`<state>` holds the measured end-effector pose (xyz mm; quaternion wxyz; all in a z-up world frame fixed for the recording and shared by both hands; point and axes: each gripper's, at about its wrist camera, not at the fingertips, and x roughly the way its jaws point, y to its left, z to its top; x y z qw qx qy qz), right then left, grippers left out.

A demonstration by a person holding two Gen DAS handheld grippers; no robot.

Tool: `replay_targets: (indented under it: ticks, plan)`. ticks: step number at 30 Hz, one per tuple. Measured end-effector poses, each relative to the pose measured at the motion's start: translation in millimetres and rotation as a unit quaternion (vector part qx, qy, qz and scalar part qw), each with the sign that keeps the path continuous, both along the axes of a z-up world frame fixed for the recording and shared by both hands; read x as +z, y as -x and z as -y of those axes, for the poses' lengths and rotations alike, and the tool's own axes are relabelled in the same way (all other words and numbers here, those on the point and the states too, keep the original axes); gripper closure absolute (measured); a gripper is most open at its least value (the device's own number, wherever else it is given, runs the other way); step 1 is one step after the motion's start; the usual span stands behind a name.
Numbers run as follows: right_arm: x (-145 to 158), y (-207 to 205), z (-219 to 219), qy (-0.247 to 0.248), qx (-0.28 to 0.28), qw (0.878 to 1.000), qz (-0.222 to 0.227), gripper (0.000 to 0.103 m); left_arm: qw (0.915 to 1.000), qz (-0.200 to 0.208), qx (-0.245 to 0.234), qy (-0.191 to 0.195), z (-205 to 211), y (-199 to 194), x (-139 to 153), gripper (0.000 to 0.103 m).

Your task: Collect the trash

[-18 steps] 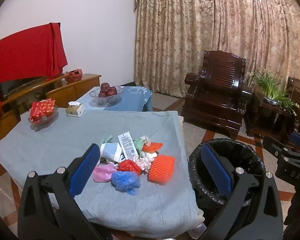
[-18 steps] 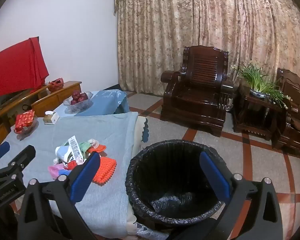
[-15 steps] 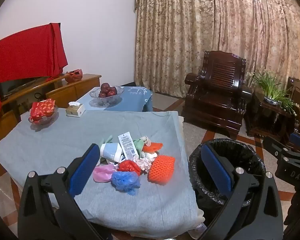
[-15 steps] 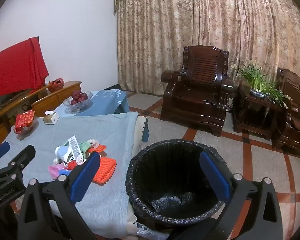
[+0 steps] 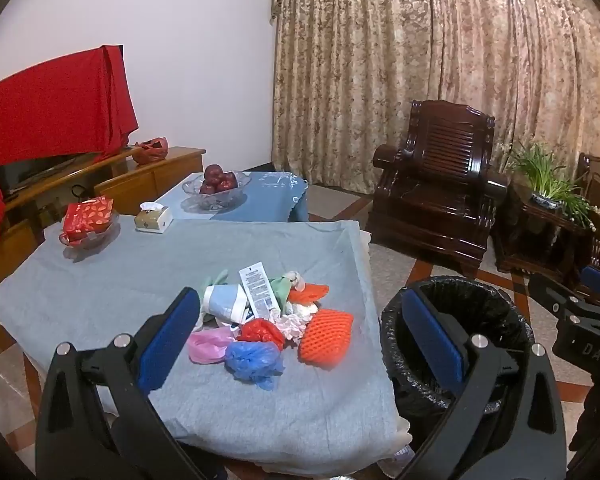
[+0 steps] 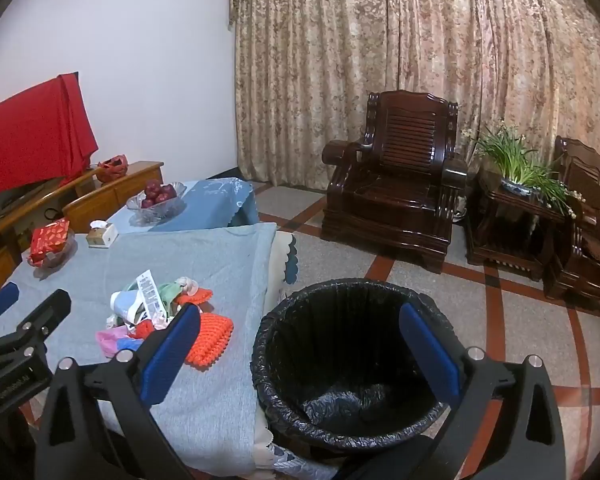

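Note:
A pile of trash lies on the grey-blue tablecloth (image 5: 100, 292): an orange foam net (image 5: 326, 338), a crumpled blue bag (image 5: 254, 362), a pink bag (image 5: 208, 344), a red bag (image 5: 260, 330), a white-blue tube (image 5: 226, 304) and a barcode strip (image 5: 258, 290). The pile also shows in the right wrist view (image 6: 156, 312). My left gripper (image 5: 300, 344) is open and empty, held above the near side of the pile. My right gripper (image 6: 300, 348) is open and empty above the black-lined bin (image 6: 352, 364), which stands on the floor right of the table (image 5: 456, 340).
At the table's far side stand a red packet in a glass dish (image 5: 86, 220), a tissue box (image 5: 152, 218) and a glass bowl of red fruit (image 5: 216, 188). A dark wooden armchair (image 6: 396, 184), a side table with a plant (image 6: 516, 184) and curtains are behind.

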<state>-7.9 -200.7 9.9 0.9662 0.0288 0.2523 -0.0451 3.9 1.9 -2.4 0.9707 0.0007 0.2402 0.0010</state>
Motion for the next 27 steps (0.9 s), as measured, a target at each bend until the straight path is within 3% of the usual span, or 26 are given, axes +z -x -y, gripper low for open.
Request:
replay_targets:
  ticks: [27]
  plan:
    - [-0.5,-1.3,-0.2,0.001,0.000,1.000,-0.003,0.006,1.0000,0.001,0.002,-0.002,-1.0,-1.7,0.0,0.005]
